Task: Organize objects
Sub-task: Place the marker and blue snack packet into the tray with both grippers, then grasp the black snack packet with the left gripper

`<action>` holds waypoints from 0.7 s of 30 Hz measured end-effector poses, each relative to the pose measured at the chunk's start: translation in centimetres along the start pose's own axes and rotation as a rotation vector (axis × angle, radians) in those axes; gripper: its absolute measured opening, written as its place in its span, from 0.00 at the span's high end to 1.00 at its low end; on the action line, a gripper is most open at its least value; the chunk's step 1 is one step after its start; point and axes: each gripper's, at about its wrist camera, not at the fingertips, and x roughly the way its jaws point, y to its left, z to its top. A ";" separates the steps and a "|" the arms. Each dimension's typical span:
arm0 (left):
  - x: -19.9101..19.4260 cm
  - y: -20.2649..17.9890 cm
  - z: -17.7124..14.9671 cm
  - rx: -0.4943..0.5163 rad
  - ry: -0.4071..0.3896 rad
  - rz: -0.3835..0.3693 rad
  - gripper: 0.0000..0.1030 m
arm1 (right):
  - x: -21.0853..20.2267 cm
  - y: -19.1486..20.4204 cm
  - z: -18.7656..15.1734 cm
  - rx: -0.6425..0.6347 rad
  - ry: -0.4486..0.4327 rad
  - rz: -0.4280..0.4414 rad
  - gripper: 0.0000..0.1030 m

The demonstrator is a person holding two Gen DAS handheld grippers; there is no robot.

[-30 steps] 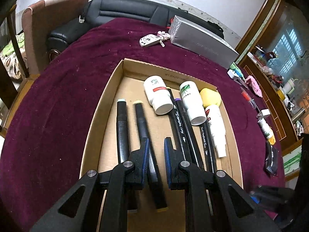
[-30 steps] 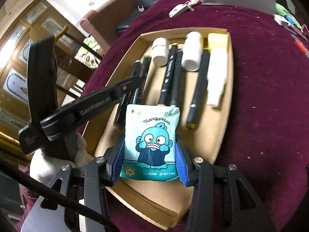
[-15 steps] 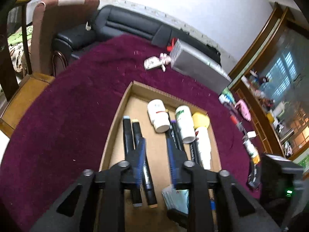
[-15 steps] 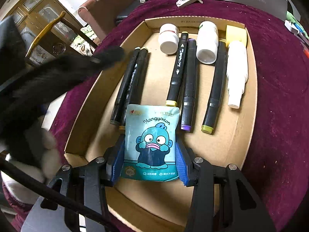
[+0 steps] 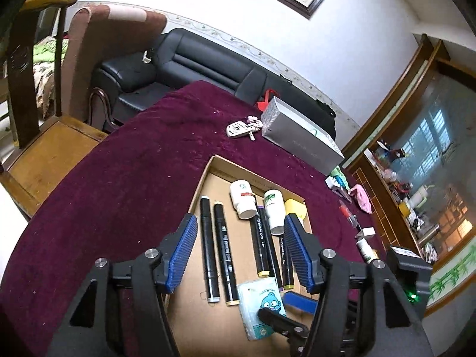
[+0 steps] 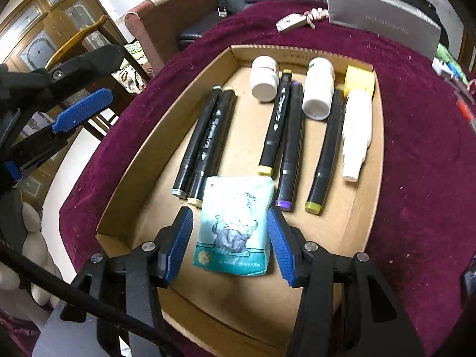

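Observation:
A shallow cardboard box (image 6: 370, 178) on the maroon cloth holds several black markers (image 6: 208, 136), two white bottles (image 6: 264, 80), a yellow block (image 6: 358, 80) and a white spray bottle (image 6: 357, 131). A teal cartoon tissue packet (image 6: 235, 226) sits blurred at the box's near end, between the pads of my right gripper (image 6: 229, 217). Those jaws are opening, and a gap shows at the left pad. My left gripper (image 5: 240, 226) hovers above the box with its jaws opening and nothing between them. In the left wrist view the packet (image 5: 258, 303) lies beside two markers (image 5: 214, 247).
Behind the box are a grey carton (image 5: 300, 139) and a key bunch (image 5: 238, 129). Small bottles and pens (image 5: 357, 223) line the table's right edge. A wooden chair (image 5: 44, 148) and a black sofa (image 5: 193, 65) stand beyond the table.
The left jaws, narrow around a black marker before, have spread wide, and that gripper has risen and drawn back. The right jaws have parted from the packet, which now looks blurred.

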 end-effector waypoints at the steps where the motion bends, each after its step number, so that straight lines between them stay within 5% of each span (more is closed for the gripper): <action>1: -0.2 0.3 0.0 -0.008 -0.001 0.002 0.47 | -0.2 0.2 0.1 -0.008 -0.009 -0.009 0.50; 10: -1.1 -1.1 -1.0 0.001 0.004 0.007 0.47 | -4.2 0.3 0.3 -0.055 -0.161 -0.152 0.48; 21: -0.4 -8.4 -3.4 0.139 0.060 -0.043 0.47 | -8.9 -3.7 -1.7 -0.012 -0.292 -0.325 0.45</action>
